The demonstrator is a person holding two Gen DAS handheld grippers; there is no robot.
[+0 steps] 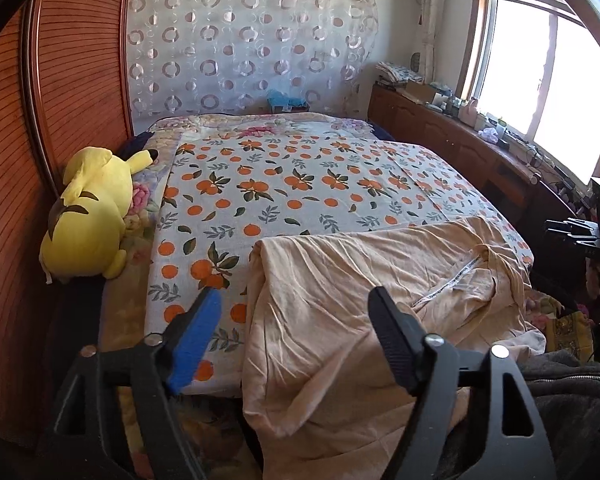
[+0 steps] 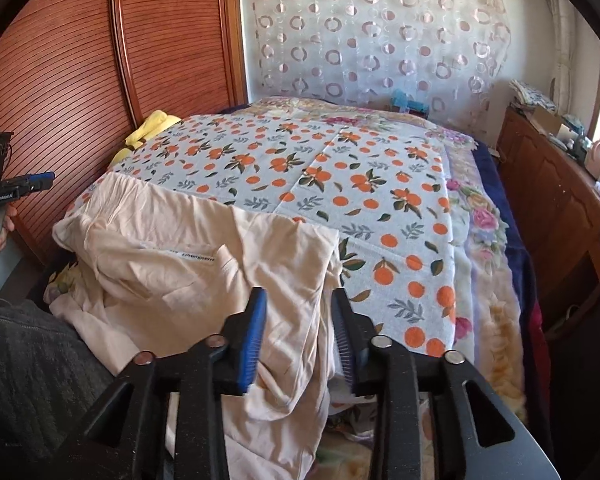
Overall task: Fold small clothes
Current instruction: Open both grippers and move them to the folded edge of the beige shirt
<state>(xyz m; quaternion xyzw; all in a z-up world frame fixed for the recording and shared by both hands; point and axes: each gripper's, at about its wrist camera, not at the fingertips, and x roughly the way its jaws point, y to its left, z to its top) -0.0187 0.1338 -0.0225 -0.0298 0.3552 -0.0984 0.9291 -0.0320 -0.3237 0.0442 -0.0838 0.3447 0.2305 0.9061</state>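
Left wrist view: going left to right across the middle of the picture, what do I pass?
Wooden slatted wardrobe door → yellow plush toy → orange-print sheet → peach garment → right gripper, at the far edge.

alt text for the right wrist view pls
The open right gripper hovers over a crumpled peach cotton garment draped over the near edge of a bed with an orange-fruit-print sheet; the left gripper is at far left.
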